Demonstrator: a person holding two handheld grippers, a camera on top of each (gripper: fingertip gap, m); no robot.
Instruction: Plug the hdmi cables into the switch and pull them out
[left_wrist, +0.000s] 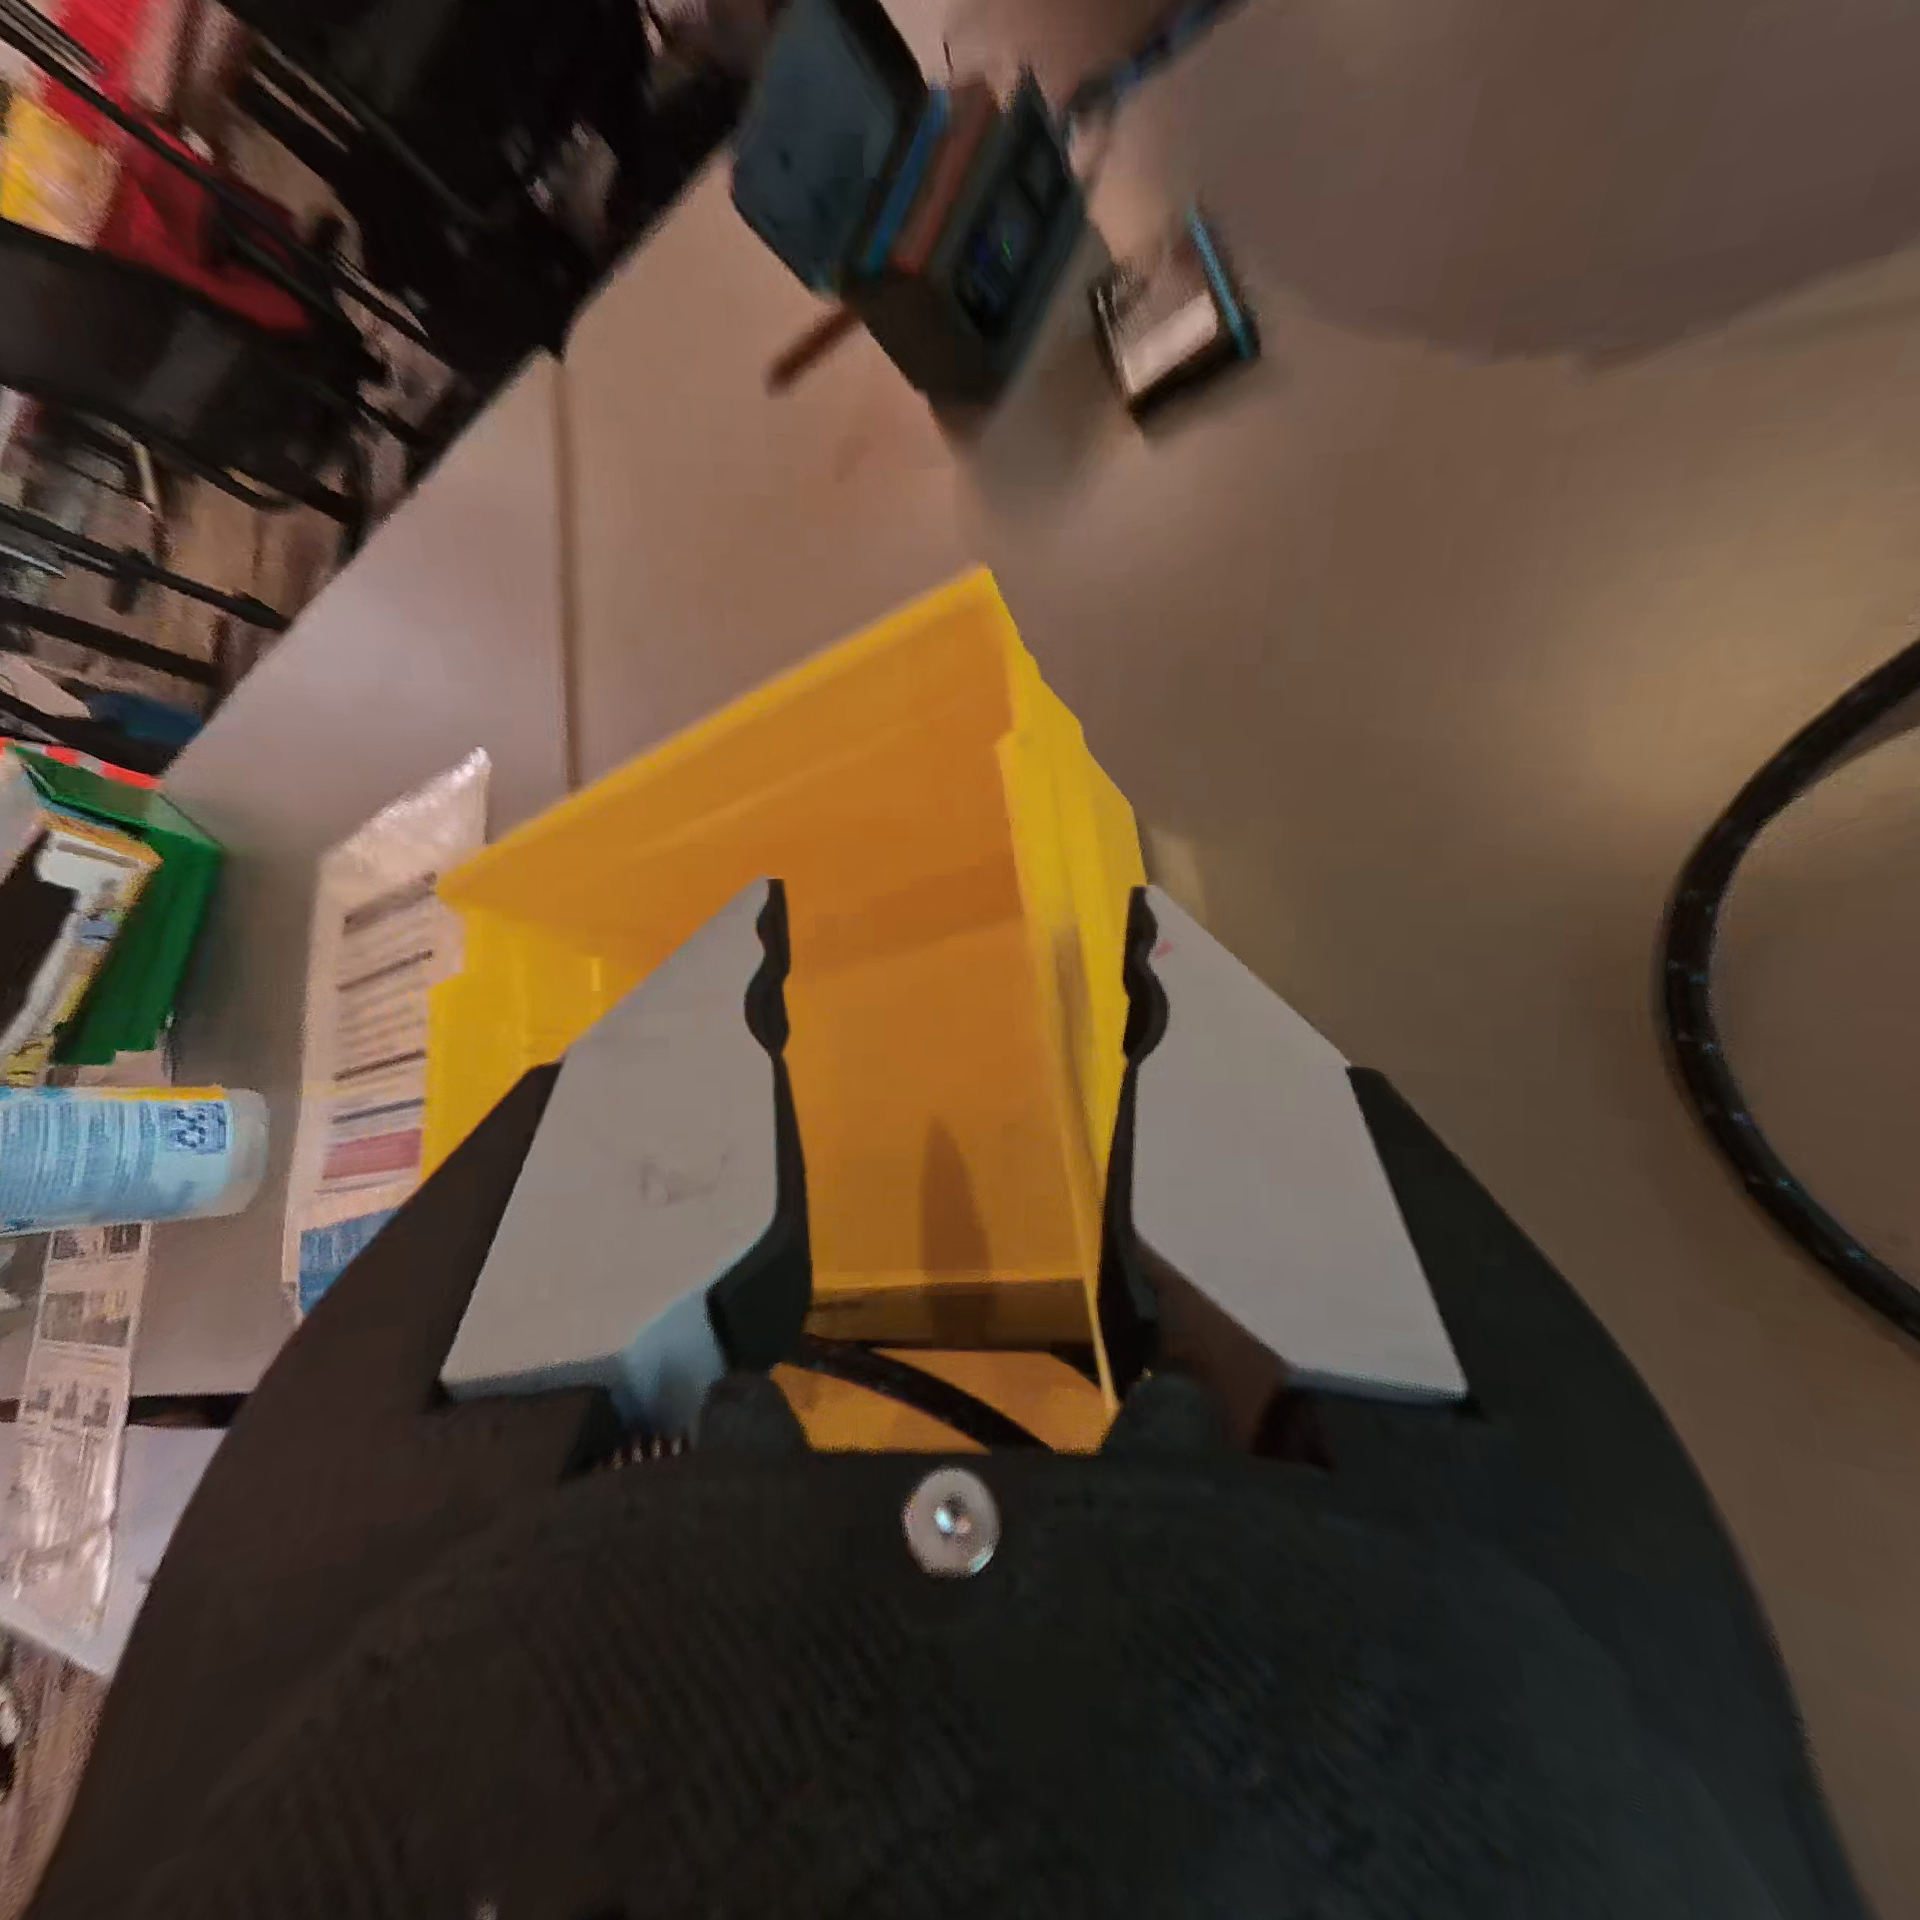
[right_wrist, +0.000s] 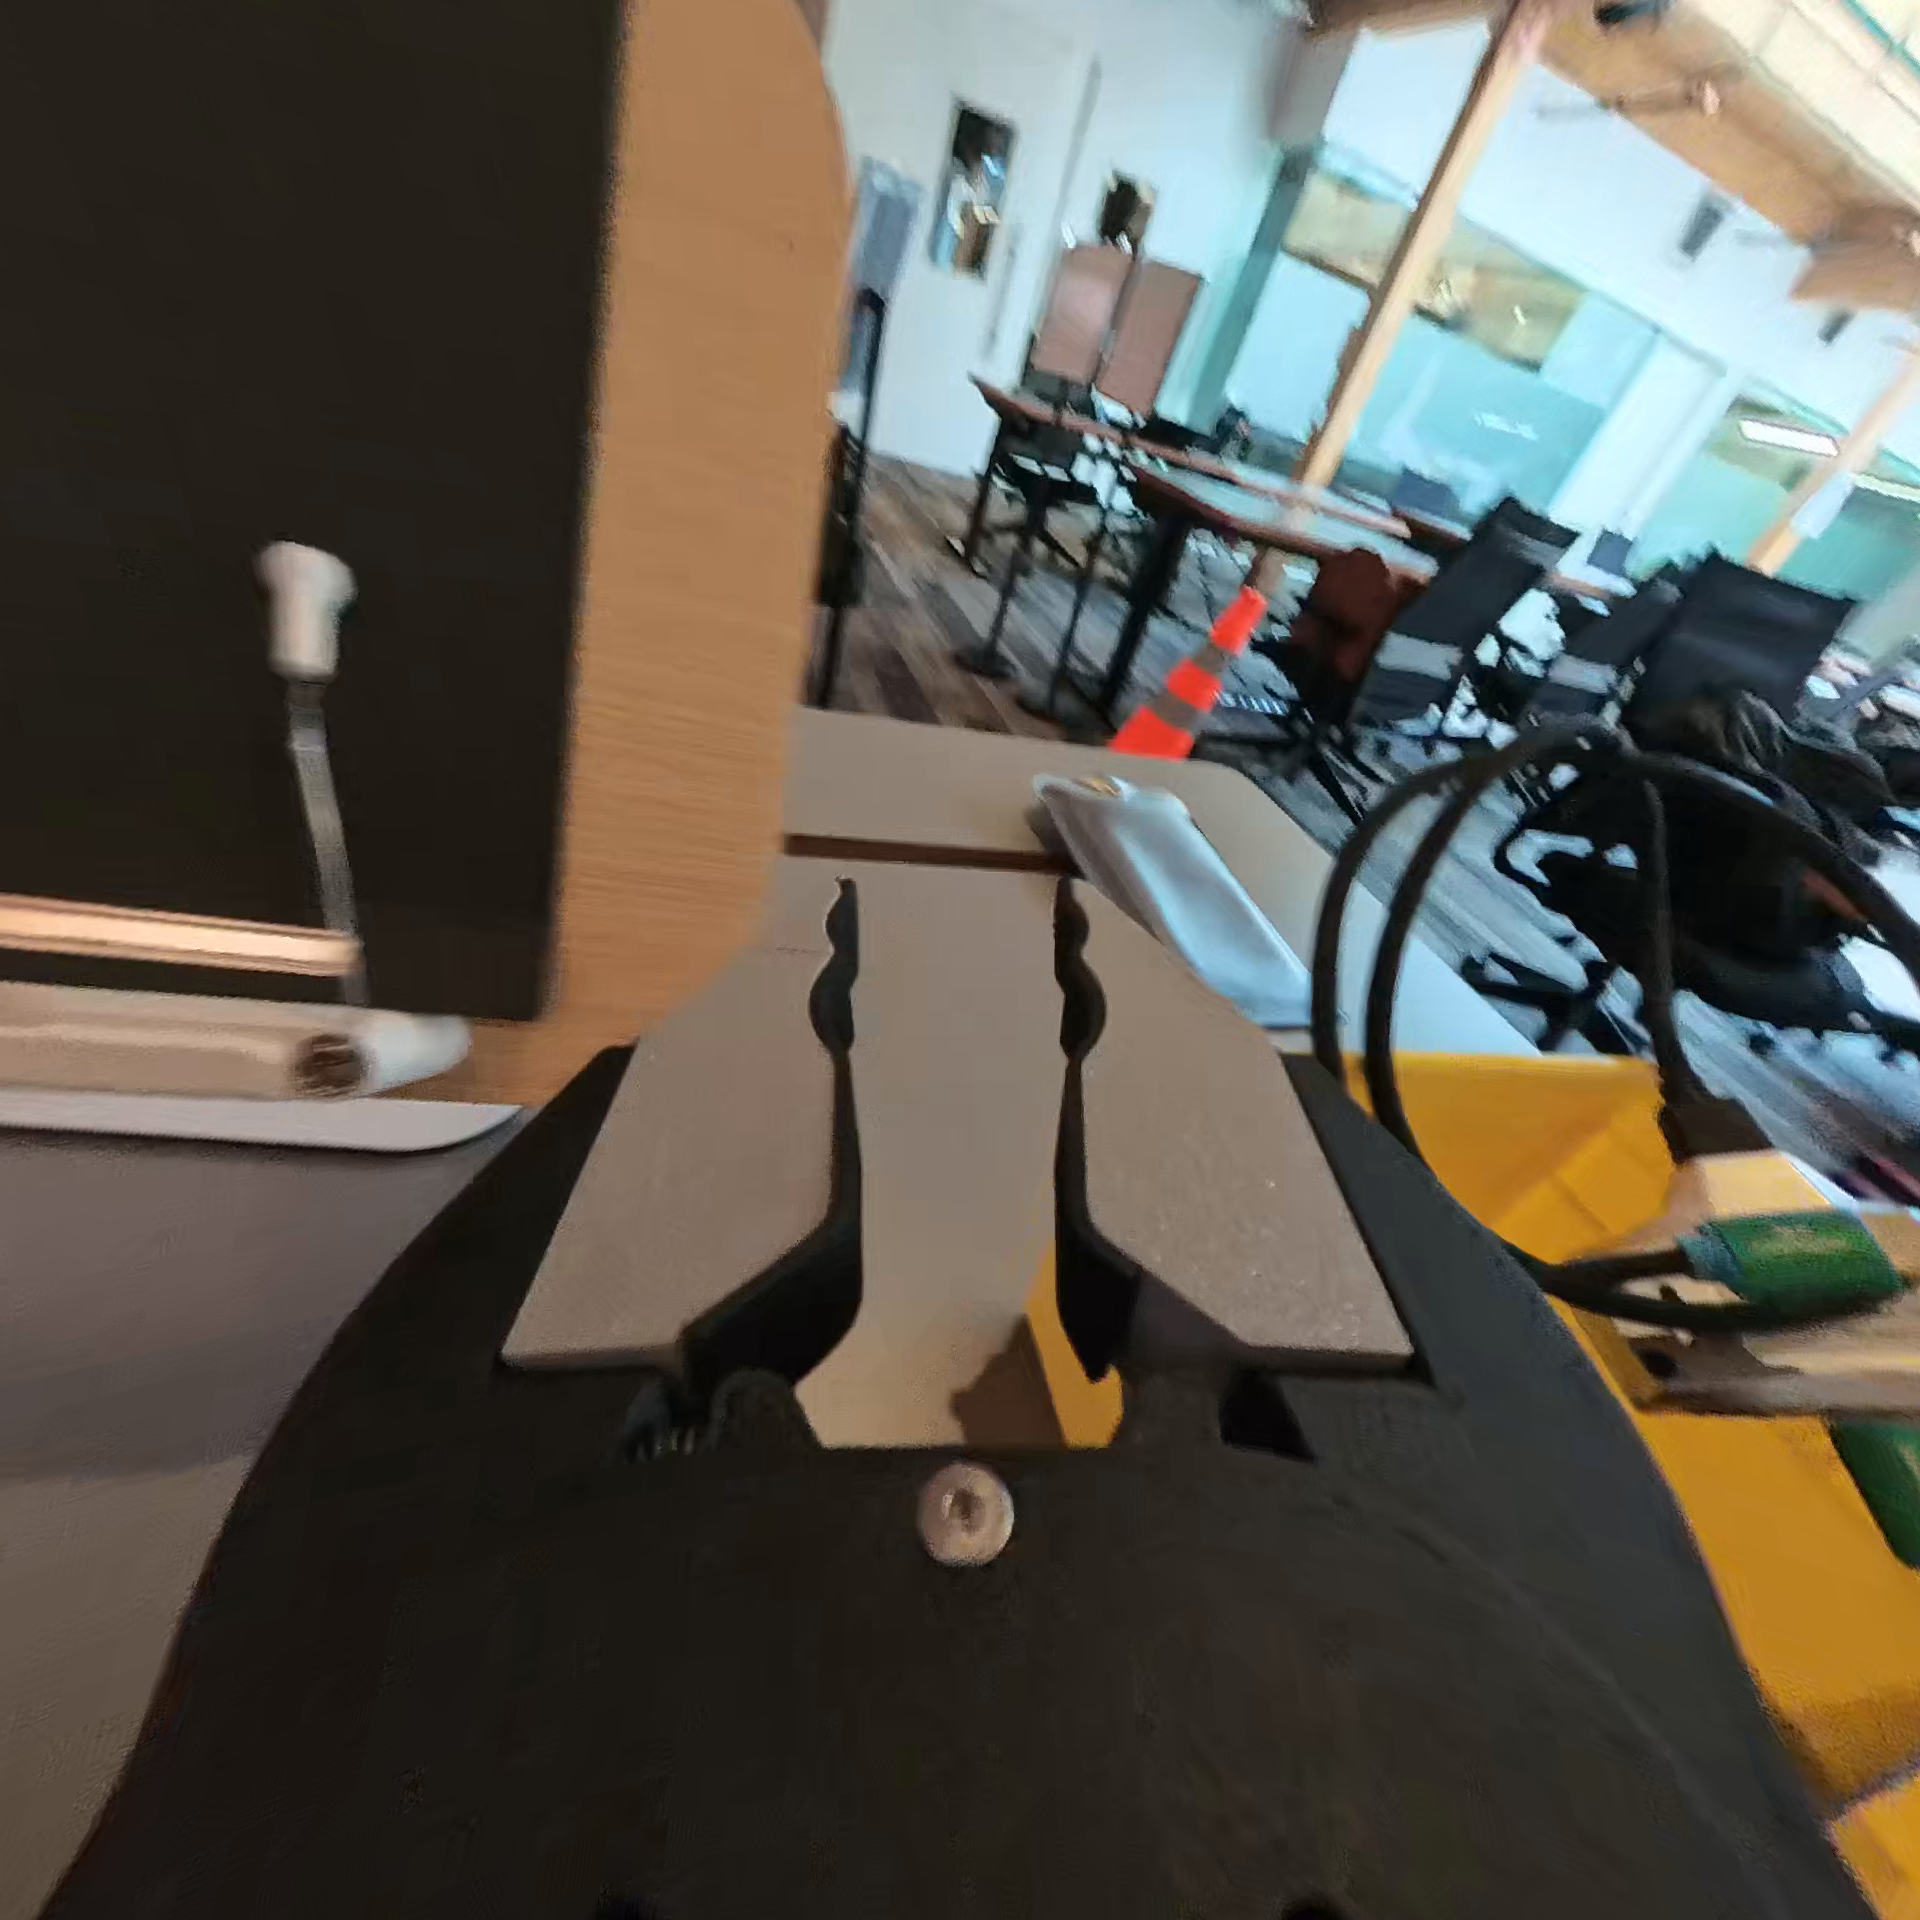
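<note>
Fingers (left_wrist: 764, 997) of both grippers are held apart and empty above the tabletop (left_wrist: 1351, 727).
Cables (right_wrist: 1382, 935) in a yellow bin (left_wrist: 914, 831) must seemingly be grasped next.

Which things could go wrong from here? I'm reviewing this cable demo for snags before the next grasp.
1. The left hand-held gripper is open right over the yellow bin; closing now may pinch the bin wall rather than the black cable below.
2. Black cable loops arch beside the open right hand-held gripper; it could snag them.
3. Both views are blurred, so aiming may be off.
</note>
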